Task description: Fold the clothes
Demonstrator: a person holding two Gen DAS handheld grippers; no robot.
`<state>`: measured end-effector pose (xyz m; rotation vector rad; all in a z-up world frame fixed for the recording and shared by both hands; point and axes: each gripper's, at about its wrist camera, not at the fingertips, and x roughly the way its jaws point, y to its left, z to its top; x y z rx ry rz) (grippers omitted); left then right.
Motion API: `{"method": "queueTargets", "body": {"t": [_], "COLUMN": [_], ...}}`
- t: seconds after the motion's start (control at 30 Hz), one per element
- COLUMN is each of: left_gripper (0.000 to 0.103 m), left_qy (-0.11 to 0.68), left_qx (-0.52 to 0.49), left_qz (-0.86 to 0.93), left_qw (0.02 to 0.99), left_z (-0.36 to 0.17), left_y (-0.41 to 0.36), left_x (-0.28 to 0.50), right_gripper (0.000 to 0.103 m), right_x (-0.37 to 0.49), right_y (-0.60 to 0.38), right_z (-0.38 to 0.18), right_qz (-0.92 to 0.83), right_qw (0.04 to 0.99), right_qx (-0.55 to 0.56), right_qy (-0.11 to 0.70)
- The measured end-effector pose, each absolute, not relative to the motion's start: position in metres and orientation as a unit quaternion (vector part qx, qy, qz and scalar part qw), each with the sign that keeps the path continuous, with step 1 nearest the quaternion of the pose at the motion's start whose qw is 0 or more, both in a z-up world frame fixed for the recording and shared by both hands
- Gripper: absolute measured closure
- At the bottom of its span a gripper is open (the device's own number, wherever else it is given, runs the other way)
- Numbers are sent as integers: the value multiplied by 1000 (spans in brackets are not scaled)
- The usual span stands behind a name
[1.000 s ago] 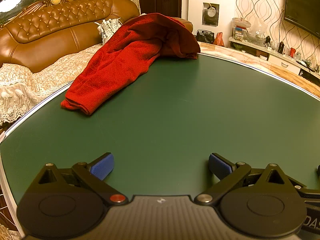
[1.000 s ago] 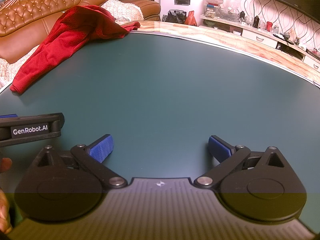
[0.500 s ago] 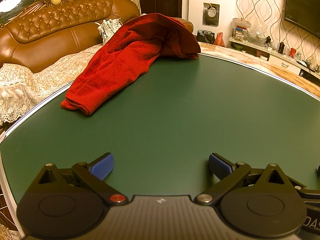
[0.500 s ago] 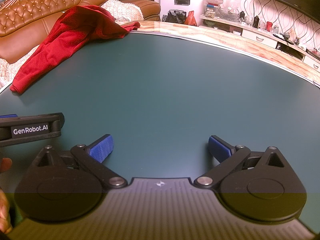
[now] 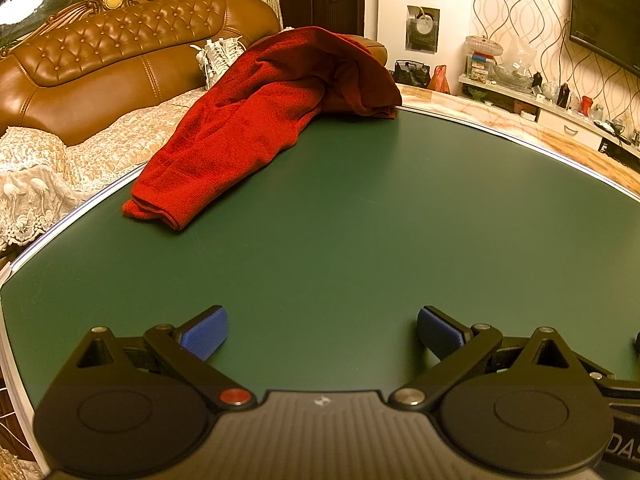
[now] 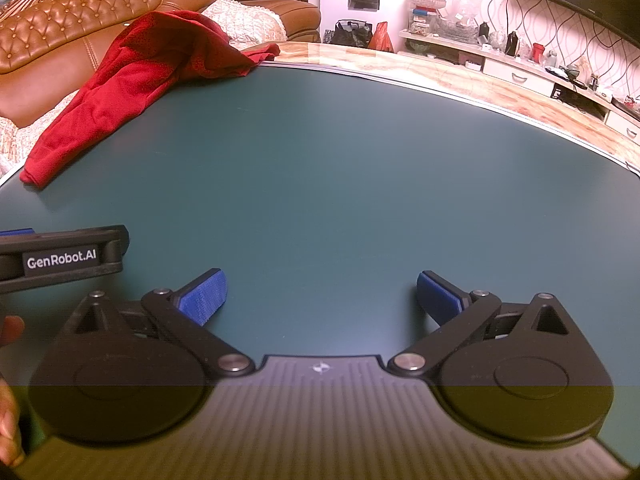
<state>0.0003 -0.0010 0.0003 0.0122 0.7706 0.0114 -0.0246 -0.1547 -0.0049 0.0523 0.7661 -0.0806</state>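
A crumpled red garment point(image 5: 256, 120) lies in a heap along the far left edge of the dark green table point(image 5: 360, 240), one sleeve end stretched toward me. It also shows in the right wrist view point(image 6: 132, 80) at the far left. My left gripper point(image 5: 322, 334) is open and empty, low over the near part of the table, well short of the garment. My right gripper point(image 6: 320, 296) is open and empty too, to the right of the left one, whose black body point(image 6: 60, 258) shows beside it.
A brown leather sofa point(image 5: 100, 76) with a lace cover stands behind the table's left edge. White shoes point(image 5: 218, 58) sit on it. A low cabinet point(image 6: 500, 64) with bottles and a wall TV are at the far right.
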Motion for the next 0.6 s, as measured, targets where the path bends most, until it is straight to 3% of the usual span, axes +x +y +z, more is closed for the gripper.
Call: {"method": "queueTargets", "body": {"t": [0.6], "left_gripper": [0], "left_qy": [377], "left_qx": [8], "left_qz": [4], "left_qw": [926], "left_z": [0], "left_y": [-1], "left_x": [1], "right_gripper": [0], "right_x": [-26], "right_y": [-156], "right_z": [-3], "right_qz": [-39], "right_qw": [926], "right_qx": [24], "right_qy": [375]}}
